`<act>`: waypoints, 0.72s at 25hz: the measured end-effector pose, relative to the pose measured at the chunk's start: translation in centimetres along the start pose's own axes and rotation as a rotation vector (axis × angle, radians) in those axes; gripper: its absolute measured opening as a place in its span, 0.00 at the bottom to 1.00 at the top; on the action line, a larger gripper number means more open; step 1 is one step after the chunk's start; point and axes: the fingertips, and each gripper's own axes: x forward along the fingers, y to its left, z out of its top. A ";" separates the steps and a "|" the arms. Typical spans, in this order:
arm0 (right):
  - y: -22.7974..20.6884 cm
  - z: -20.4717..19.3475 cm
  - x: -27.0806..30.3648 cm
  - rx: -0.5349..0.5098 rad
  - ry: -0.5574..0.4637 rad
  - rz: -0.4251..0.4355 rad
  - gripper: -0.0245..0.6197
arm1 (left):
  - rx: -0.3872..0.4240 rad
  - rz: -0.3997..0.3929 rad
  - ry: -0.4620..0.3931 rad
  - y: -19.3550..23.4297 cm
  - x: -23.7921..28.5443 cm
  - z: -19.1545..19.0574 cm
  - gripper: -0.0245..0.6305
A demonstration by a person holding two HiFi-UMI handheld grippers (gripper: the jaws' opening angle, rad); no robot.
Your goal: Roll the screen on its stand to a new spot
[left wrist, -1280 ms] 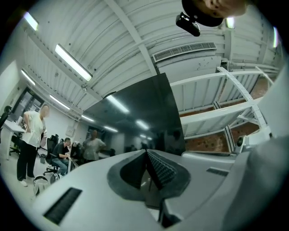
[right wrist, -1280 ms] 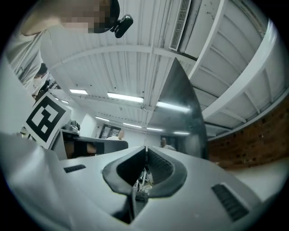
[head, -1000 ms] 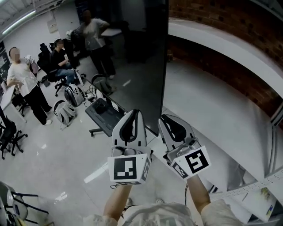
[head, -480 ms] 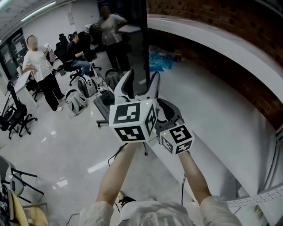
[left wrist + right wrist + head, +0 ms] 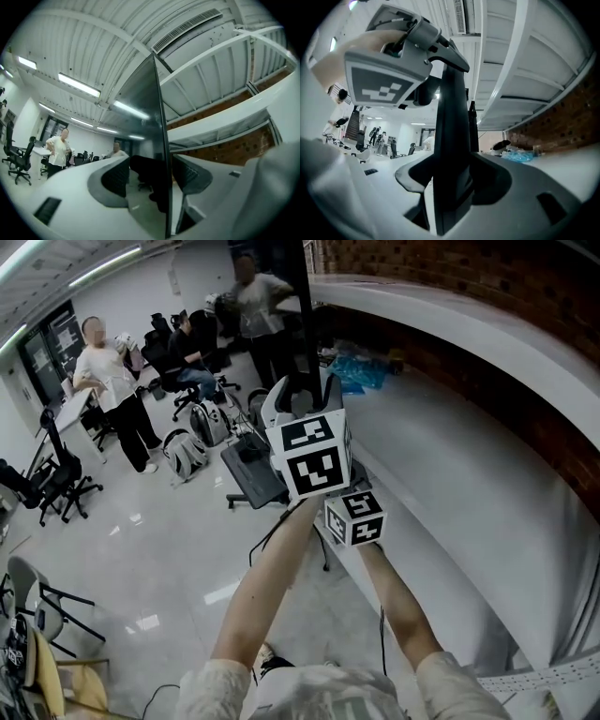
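At the far left, a person in a white top (image 5: 111, 381) stood on the glossy pale grey floor (image 5: 141, 559), with black swivel chairs around and soft grey backpacks (image 5: 185, 454) slumped nearby. Toward the floor's right edge, the flat dark base of the stand (image 5: 253, 479) sat low on thin legs. Above it rose the tall, thin black screen (image 5: 305, 324), seen edge-on, its glass face mirror-smooth.

The left gripper (image 5: 302, 395), smooth white plastic with a black-and-white marker cube, was held up against that edge. Its fingers (image 5: 115, 180) had just been opening and stood wide apart, their ribbed dark pads on either side of the screen's slim edge and clear of it.

Below and just to the right, the right gripper (image 5: 452, 183) pointed at the same edge. Its fingers (image 5: 412, 176) had also just been opening and were spread wide, with the dark upright edge between them.

Further right, a crumpled blue plastic heap (image 5: 361, 371) lay by a broad, curved white ledge (image 5: 450, 427). Rough red-brown brick wall (image 5: 487, 296) rose behind the ledge.
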 end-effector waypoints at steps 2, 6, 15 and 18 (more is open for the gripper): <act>-0.2 -0.5 0.8 0.005 0.016 -0.009 0.40 | 0.018 0.013 0.030 0.7 0.8 -0.4 0.48; -0.2 -1.1 2.0 -0.007 0.049 -0.017 0.40 | 0.038 -0.004 0.057 1.2 1.3 -0.5 0.48; -0.2 -2.2 2.7 0.012 0.087 -0.027 0.35 | 0.048 -0.013 0.054 1.4 0.9 -0.5 0.48; 0.2 -2.2 2.5 0.012 0.092 -0.031 0.35 | 0.043 -0.006 0.039 1.6 0.5 -0.3 0.47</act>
